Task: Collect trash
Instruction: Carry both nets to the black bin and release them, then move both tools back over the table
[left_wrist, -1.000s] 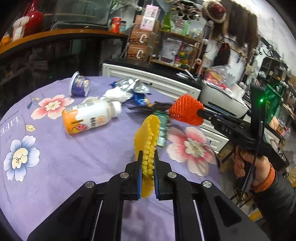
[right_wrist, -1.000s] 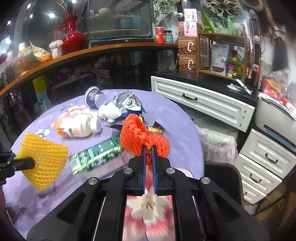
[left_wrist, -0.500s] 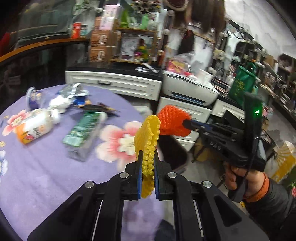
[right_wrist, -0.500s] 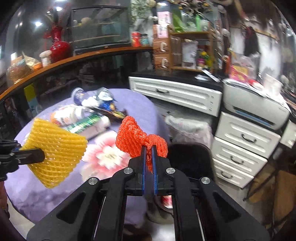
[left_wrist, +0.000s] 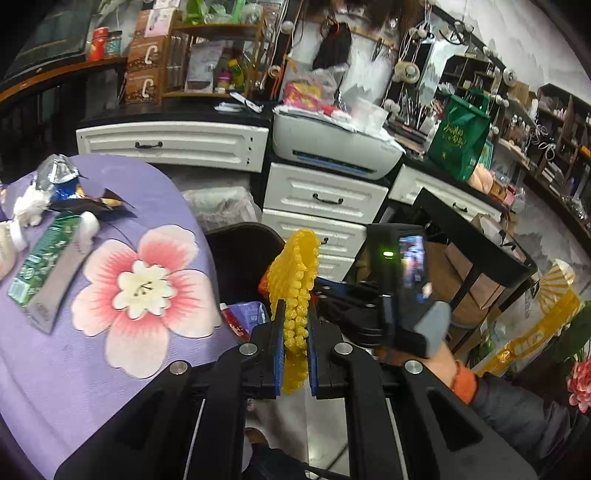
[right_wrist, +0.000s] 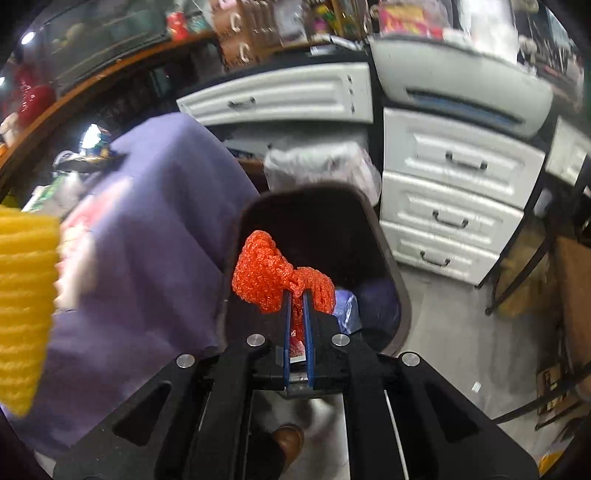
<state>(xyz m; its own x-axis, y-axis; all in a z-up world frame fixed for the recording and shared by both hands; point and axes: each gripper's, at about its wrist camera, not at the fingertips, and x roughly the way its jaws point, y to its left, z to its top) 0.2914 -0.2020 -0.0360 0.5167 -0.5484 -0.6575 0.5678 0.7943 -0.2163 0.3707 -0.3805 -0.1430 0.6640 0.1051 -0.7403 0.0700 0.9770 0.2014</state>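
Note:
My left gripper (left_wrist: 295, 314) is shut on a yellow foam fruit net (left_wrist: 295, 273), held just past the table's right edge. That yellow net (right_wrist: 24, 306) also fills the left side of the right wrist view. My right gripper (right_wrist: 296, 295) is shut on an orange foam net (right_wrist: 269, 273) and hangs over the mouth of a dark bin (right_wrist: 391, 273) beside the table. In the left wrist view the bin (left_wrist: 240, 254) shows behind the yellow net, with a scrap of orange net (left_wrist: 264, 284) peeping out. Some wrappers lie inside the bin.
The purple flowered tablecloth (left_wrist: 55, 387) carries a green carton (left_wrist: 40, 254), a dark wrapper (left_wrist: 99, 203), crumpled white paper (left_wrist: 29, 203) and a foil bag (left_wrist: 55, 171). White drawers (right_wrist: 454, 218) and a printer (left_wrist: 332, 144) stand behind the bin. A brown shoe (right_wrist: 290, 439) is below.
Both grippers have swung right, away from the table's middle and toward the bin, each keeping its net. The right gripper has dropped lower and now hangs over the bin's opening.

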